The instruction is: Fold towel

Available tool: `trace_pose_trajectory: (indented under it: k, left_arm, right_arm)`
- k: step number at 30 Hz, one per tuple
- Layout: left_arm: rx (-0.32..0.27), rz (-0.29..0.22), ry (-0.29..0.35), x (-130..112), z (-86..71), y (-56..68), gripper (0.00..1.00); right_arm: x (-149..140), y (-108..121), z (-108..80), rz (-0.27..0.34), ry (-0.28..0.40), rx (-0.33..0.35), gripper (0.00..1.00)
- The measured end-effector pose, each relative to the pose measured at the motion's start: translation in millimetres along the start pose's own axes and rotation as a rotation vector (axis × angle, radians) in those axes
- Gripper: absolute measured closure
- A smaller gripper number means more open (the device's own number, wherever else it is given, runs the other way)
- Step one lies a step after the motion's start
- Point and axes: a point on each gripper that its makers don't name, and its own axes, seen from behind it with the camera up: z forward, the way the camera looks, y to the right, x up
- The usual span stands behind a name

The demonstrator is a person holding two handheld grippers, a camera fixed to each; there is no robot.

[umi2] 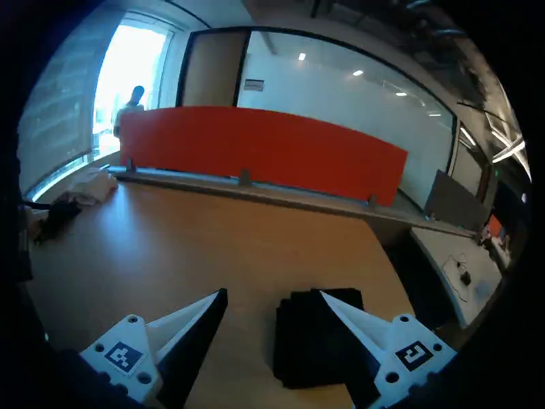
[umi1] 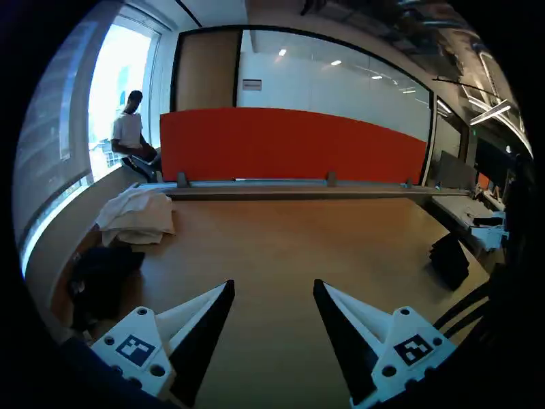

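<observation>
Wood-toned surface [umi1: 293,245] fills the left gripper view, and my left tool [umi1: 272,283] hangs above it with its fingers spread and nothing between them. A heap of pale towels [umi1: 136,217] lies at the far left corner, a dark heap [umi1: 102,279] sits just nearer than it, and a black folded stack [umi1: 449,259] rests by the right edge, all well apart from this tool. The risk I see here is reaching into the crumpled pale heap and pinching several layers at once, so that more than one towel comes away. In the right gripper view my right tool [umi2: 271,293] is likewise spread and empty, poised over the stack [umi2: 313,334], which lies under and beside its right finger. If I lower carelessly, that finger could snag the top layer and undo the folds, or nudge the stack toward the nearby edge of the surface [umi2: 204,238]. The pale towels [umi2: 92,185] lie far off at the left.
</observation>
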Motion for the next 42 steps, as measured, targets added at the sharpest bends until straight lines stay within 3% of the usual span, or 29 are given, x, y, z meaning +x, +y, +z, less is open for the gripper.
trace_pose_trajectory:
  k: [9, 15, 27, 36, 42]
  left_arm:
    - [0.039, -0.047, 0.085, 22, -1.6, -20.0, 0.15]
    - [0.062, -0.059, 0.124, 31, -3.6, -29.1, 0.15]
    - [0.101, -0.044, 0.198, 52, -7.5, -38.6, 0.15]
    - [0.114, -0.083, 0.255, 57, -10.3, -45.5, 0.15]
    - [0.119, -0.064, 0.292, 57, -12.6, -45.6, 0.15]
  right_arm:
    - [54, -39, -3.0, 0.086, 0.159, 0.022, 0.05]
    - [79, -55, -5.8, 0.095, 0.245, -0.004, 0.05]
    - [100, -70, -5.8, 0.090, 0.304, -0.048, 0.05]
    - [104, -82, -5.7, 0.078, 0.330, -0.040, 0.05]
    - [104, -83, -3.3, 0.079, 0.347, -0.048, 0.05]
